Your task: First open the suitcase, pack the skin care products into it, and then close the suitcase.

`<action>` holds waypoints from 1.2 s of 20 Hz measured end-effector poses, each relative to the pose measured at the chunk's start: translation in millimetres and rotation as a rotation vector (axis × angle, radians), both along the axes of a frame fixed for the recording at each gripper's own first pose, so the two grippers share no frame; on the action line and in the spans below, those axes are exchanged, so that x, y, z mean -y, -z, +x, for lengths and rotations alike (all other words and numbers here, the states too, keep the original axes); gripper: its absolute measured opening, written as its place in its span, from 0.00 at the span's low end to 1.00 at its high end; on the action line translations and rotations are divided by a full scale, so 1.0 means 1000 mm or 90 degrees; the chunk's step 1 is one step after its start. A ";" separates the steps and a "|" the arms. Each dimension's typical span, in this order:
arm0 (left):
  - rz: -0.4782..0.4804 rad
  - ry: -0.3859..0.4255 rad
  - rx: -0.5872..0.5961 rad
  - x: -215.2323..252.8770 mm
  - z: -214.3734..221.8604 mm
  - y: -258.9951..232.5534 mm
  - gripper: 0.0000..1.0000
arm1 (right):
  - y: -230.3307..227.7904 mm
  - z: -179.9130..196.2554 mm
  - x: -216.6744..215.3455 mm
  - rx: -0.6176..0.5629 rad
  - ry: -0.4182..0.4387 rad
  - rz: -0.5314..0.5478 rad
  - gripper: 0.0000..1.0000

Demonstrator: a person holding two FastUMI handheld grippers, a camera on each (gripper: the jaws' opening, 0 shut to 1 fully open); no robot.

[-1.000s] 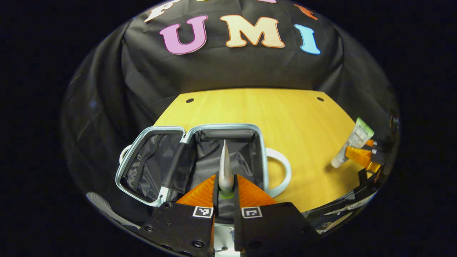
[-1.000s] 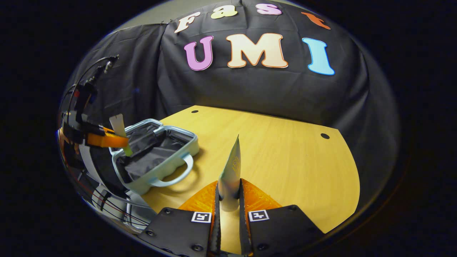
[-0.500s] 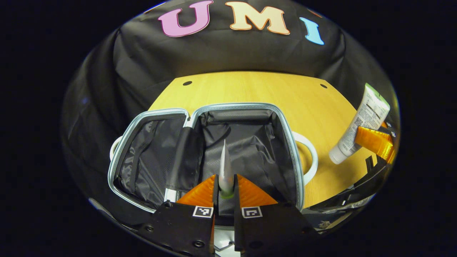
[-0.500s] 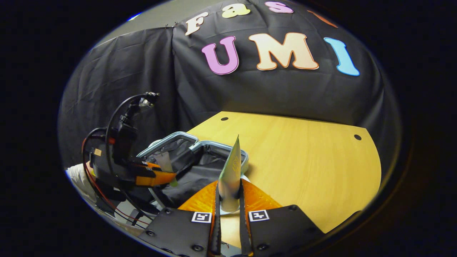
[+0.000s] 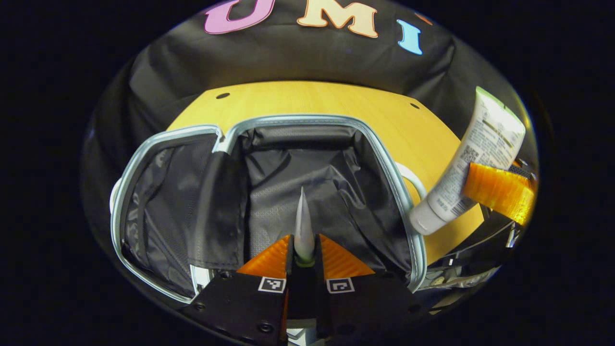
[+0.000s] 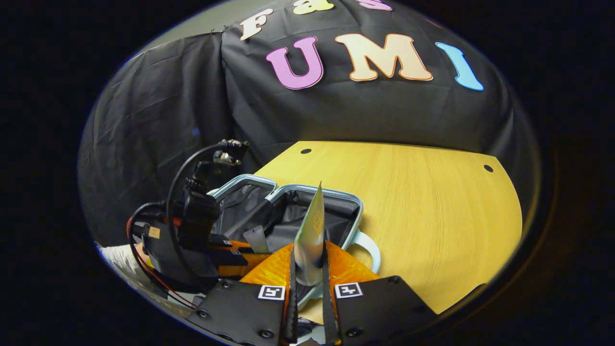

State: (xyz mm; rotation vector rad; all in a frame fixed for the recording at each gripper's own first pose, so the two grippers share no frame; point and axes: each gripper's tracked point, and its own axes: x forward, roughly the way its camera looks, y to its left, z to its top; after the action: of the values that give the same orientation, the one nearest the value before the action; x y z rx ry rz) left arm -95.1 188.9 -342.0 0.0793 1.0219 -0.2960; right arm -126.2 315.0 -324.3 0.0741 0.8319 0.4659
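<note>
The pale blue suitcase (image 5: 269, 120) lies open on the wooden table, its black lining exposed. My left gripper (image 5: 303, 250) is shut on a silvery tube (image 5: 303, 223) seen edge-on, held low over the right half of the case. In the left gripper view the right gripper's orange fingers (image 5: 499, 192) clamp a white tube (image 5: 473, 156) at the case's right rim. In the right gripper view my right gripper (image 6: 308, 262) is shut on that tube (image 6: 311, 230), above the suitcase (image 6: 336, 197) and its handle (image 6: 367, 247). The left gripper (image 6: 230, 252) with its tube (image 6: 256, 239) sits over the case's near left.
The wooden table (image 6: 432, 206) stretches bare to the right and behind the case, with small dark holes near its far corners. Black cloth wall stands behind. Cables (image 6: 175, 192) loop off the left gripper's body.
Both grippers have moved toward the suitcase with their tubes. The left one has dropped lower over the open case; the right one has swung left to the case's rim.
</note>
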 end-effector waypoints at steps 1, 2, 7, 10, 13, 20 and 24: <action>-0.007 0.014 0.004 -0.001 0.001 0.001 0.18 | 0.003 -0.004 -0.005 -0.006 0.004 -0.003 0.23; -0.011 0.025 0.006 -0.002 0.002 0.001 0.18 | 0.007 -0.008 -0.011 -0.015 0.008 -0.006 0.23; -0.080 0.027 -0.006 -0.001 -0.004 0.005 0.52 | 0.035 -0.028 -0.034 -0.048 0.010 -0.040 0.23; -0.085 0.035 0.011 -0.006 -0.003 -0.007 0.82 | 0.049 -0.040 -0.043 -0.084 0.006 -0.045 0.23; -0.089 0.033 0.040 -0.015 0.006 -0.021 0.85 | 0.066 -0.045 -0.047 -0.110 0.006 -0.063 0.23; -0.129 -0.035 0.073 -0.056 0.028 -0.054 0.88 | 0.084 -0.034 -0.052 -0.134 0.013 -0.076 0.24; -0.107 -0.079 0.097 -0.093 0.046 -0.062 0.93 | 0.077 -0.019 -0.056 -0.091 -0.003 -0.084 0.28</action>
State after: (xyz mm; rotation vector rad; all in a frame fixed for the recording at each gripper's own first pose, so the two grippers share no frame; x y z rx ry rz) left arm -49.1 281.6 -279.9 -0.1117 0.8434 -0.2576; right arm -144.9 371.3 -401.4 -0.0165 1.0015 0.4118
